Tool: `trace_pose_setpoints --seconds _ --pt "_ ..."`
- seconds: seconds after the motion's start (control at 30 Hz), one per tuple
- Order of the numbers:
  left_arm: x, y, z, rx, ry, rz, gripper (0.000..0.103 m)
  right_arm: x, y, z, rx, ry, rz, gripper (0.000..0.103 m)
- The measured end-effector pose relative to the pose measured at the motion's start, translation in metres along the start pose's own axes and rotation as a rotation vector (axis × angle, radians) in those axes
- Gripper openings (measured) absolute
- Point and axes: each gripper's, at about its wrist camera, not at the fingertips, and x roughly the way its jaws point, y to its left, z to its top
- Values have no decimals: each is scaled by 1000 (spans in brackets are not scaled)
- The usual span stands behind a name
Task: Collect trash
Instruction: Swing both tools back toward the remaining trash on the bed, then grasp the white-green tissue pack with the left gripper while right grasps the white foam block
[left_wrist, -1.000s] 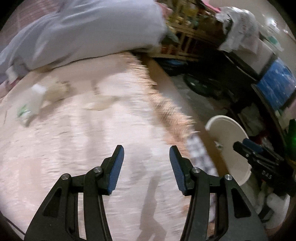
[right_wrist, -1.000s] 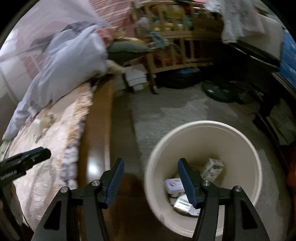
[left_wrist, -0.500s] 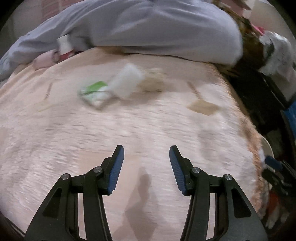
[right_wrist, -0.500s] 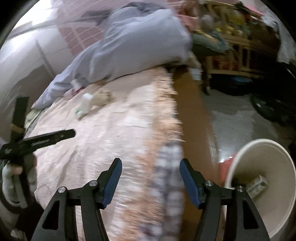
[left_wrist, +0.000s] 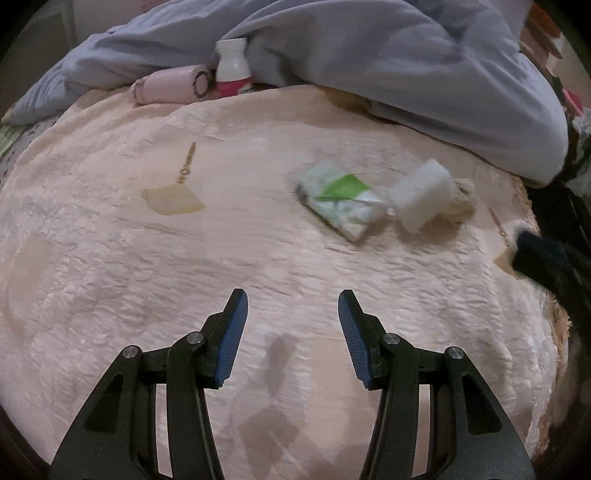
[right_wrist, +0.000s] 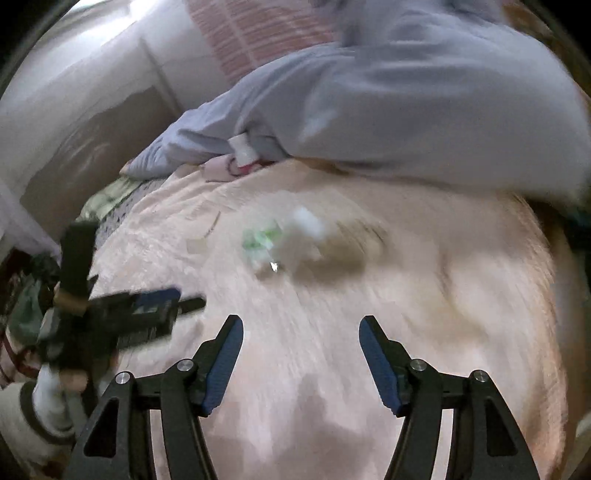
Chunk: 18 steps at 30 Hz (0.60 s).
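Note:
On the pink bedspread (left_wrist: 110, 280) lie a green and white wrapper (left_wrist: 341, 201), a white foam-like piece (left_wrist: 421, 194) to its right, and a beige crumpled scrap (left_wrist: 461, 201) behind that. My left gripper (left_wrist: 291, 317) is open and empty, low over the bed, a short way in front of the wrapper. My right gripper (right_wrist: 301, 343) is open and empty over the bed; the wrapper (right_wrist: 260, 240) and the white piece (right_wrist: 306, 225) show blurred ahead of it. The left gripper (right_wrist: 147, 306) shows at its left.
A grey-blue duvet (left_wrist: 406, 55) is piled along the far side of the bed. A white bottle with a pink label (left_wrist: 232, 70) and a pink roll (left_wrist: 166, 86) lie against it. The right gripper's dark tip (left_wrist: 546, 258) enters at the right edge.
Both grippers have swung from the bin and floor side to over the bed. The left moved closer to the wrapper and white piece. Both stayed open.

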Motion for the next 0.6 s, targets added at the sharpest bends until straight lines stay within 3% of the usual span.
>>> trace_pose_setpoints --seconds 0.23,0.33,0.43,0.5,0.6 --pt "12 20 18 -25 4 -13 49 77 24 61 -158 61 -62 68" --pt "17 23 26 -37 1 -31 49 99 23 70 -227 105 -105 68" --pt "27 21 37 -55 6 -45 49 114 14 68 -246 168 -94 67" --pt "33 19 43 -68 1 -63 49 116 11 63 -253 172 -88 45" --pt "43 11 55 -101 -11 -91 49 107 6 57 -238 139 -65 39"
